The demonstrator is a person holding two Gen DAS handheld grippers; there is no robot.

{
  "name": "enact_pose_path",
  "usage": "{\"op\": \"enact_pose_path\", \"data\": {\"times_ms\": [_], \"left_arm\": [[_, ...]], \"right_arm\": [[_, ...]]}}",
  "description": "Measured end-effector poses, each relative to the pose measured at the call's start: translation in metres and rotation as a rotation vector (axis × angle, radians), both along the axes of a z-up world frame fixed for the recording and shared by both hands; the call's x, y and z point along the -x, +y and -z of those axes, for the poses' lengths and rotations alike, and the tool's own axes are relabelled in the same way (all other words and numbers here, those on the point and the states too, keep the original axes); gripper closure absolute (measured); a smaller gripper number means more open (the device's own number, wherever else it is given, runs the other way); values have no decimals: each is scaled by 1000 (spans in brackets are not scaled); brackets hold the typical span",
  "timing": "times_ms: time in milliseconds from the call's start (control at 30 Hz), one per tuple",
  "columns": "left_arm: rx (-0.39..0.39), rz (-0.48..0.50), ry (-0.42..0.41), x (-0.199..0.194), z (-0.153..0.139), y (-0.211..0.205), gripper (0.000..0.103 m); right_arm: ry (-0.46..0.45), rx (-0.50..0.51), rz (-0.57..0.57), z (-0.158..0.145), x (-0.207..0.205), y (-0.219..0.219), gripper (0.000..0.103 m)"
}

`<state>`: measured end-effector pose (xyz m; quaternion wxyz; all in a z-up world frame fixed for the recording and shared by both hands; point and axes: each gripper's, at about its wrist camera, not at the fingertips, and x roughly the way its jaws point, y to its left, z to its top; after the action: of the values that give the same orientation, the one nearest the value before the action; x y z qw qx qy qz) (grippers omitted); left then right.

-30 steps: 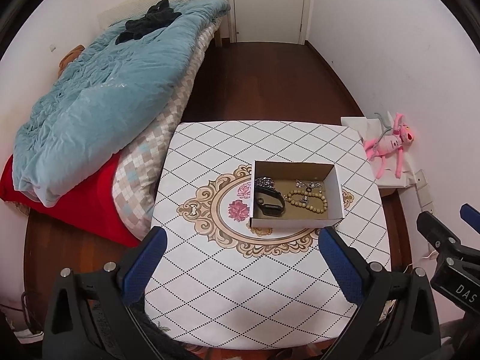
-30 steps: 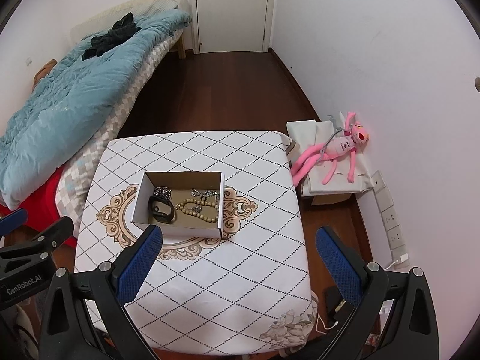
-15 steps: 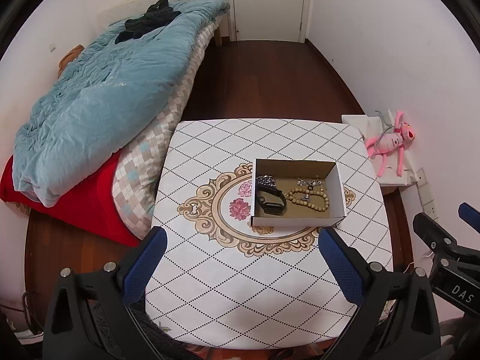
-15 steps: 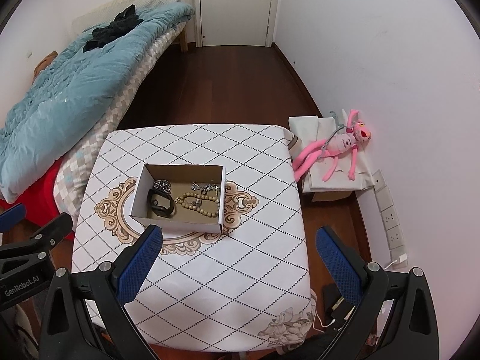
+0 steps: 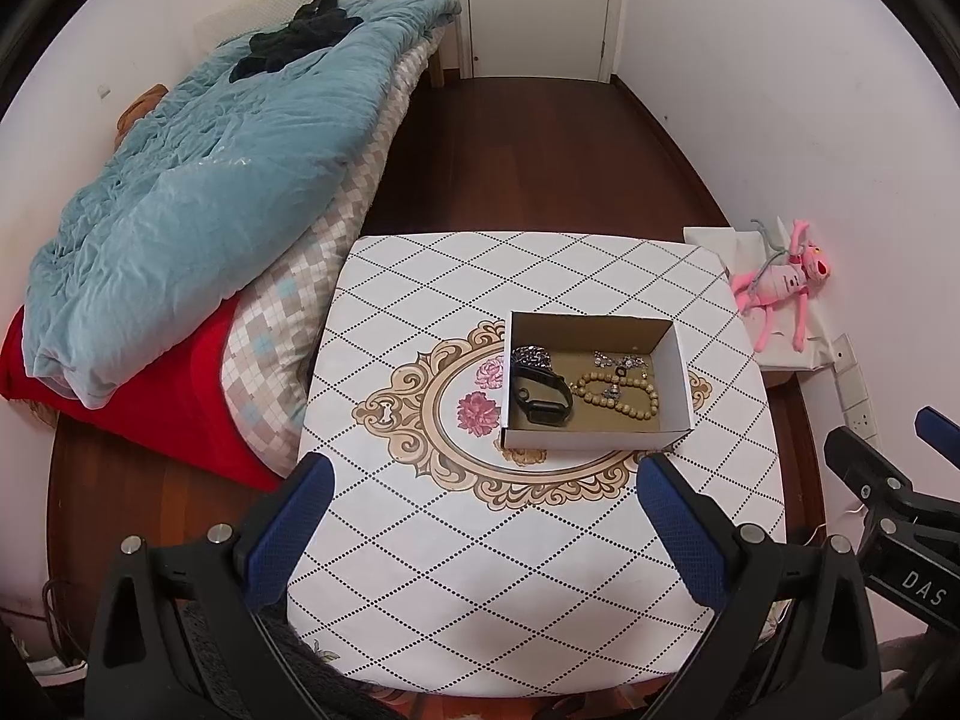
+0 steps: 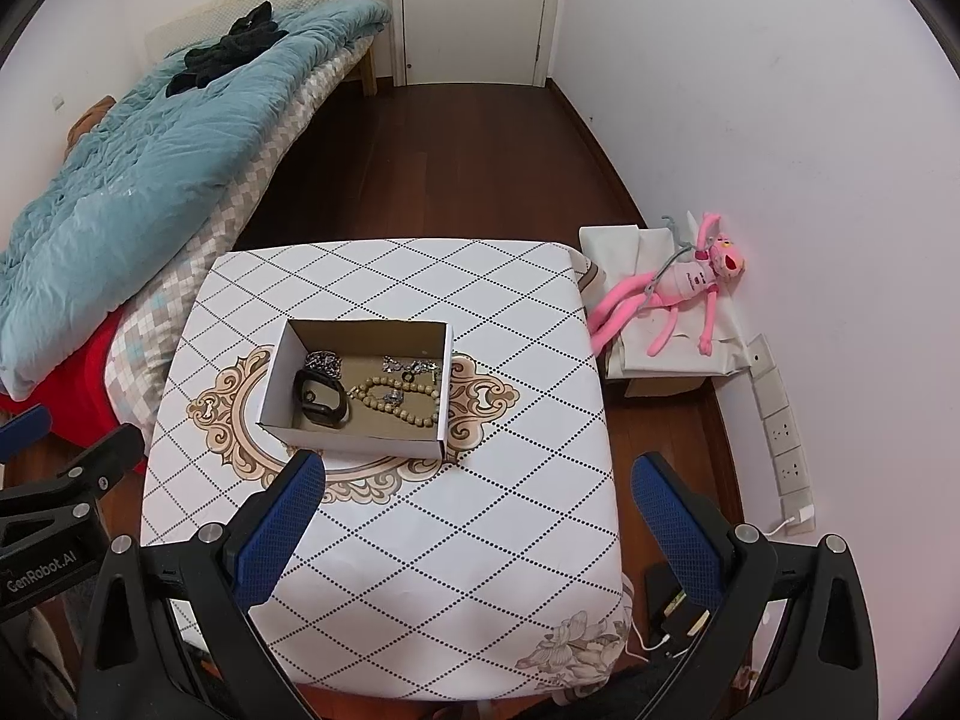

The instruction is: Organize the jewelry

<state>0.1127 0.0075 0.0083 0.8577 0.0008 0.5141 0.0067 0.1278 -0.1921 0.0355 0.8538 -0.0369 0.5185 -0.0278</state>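
An open cardboard box (image 5: 675, 354) stands on the table with the diamond-pattern cloth (image 5: 456, 570). Inside lie a black wristband (image 5: 543, 399), a tan bead bracelet (image 5: 618, 397), a silver chain (image 5: 531, 355) and a small silver piece (image 5: 621, 360). The box also shows in the right wrist view (image 6: 447, 384), with the wristband (image 6: 321, 399) and beads (image 6: 393, 399). My left gripper (image 5: 480, 531) is open and empty, high above the table's near edge. My right gripper (image 6: 474, 531) is open and empty, also high and back from the box.
A bed with a blue quilt (image 5: 198, 180) touches the table's left side. A pink plush toy (image 6: 684, 294) lies on a white bundle on the floor at right. Wall sockets (image 6: 786, 438) are at right. Dark wooden floor leads to a door (image 5: 540, 0).
Both grippers have pulled up and back a little, so the table and box look slightly smaller and farther. The box's contents have not moved.
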Motion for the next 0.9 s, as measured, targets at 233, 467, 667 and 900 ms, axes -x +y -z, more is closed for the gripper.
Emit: {"op": "enact_pose_path", "data": {"times_ms": [233, 467, 667, 900], "left_arm": [[8, 1, 6, 0, 2, 2, 0], [6, 1, 7, 0, 2, 1, 0], [8, 0, 6, 1, 2, 2, 0], [6, 0, 8, 0, 2, 2, 0]], "right_arm": [[8, -1, -4, 2, -2, 1, 0], [10, -3, -8, 3, -2, 4, 0], [10, -2, -9, 3, -3, 3, 0], [11, -6, -10, 3, -3, 4, 0]]}}
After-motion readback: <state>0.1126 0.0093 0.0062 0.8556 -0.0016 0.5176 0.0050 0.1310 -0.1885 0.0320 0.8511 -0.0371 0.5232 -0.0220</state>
